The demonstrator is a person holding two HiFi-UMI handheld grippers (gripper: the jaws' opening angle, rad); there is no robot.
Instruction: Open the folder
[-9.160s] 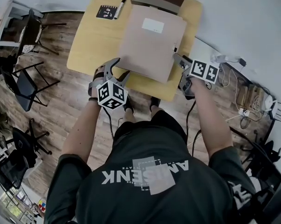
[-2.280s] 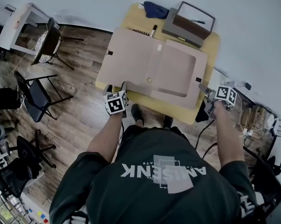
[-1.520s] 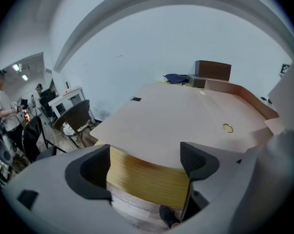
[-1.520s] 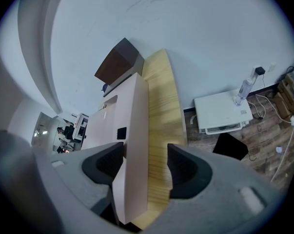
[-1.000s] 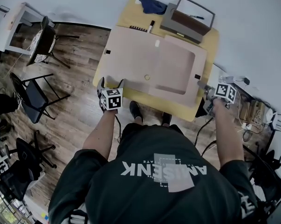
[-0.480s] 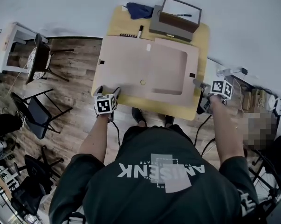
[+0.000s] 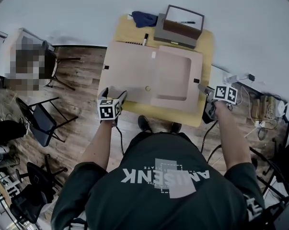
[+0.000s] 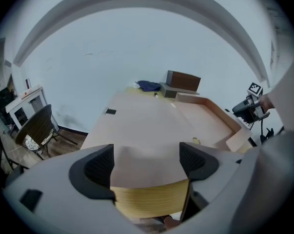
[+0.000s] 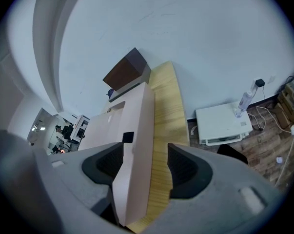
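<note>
The folder (image 7: 149, 78) lay open across the tabletop (image 7: 207, 47), its left cover spread flat and reaching out to the tabletop's left edge, its right half a shallow tray with raised walls. So the opening itself looked done to us. The left tool (image 7: 113, 93) sat at the cover's near left corner with its jaws wide; in its own view the cover's near edge showed between them, with nothing pinched. We judged that it was placed there to press or steady the cover so that it would stay flat. The right tool (image 7: 202, 87) stood at the folder's right wall, jaws also apart. The wall ran between them, close to one pad – but we saw no squeeze on it. That side probably wanted holding because the tray sat right at the tabletop's edge, beside a small black tab (image 7: 198, 80). Behind the folder a grey tray (image 7: 179, 28) with a brown box and a pen stood just beside the far edge, with a blue cloth (image 7: 144, 18) and a marker (image 7: 144, 39) to its left. These crowded the back, leaving no room to push the folder away from us. Chairs (image 7: 36, 121) stood well apart on the floor at the left, and cables (image 7: 259, 114) lay at the right.
</note>
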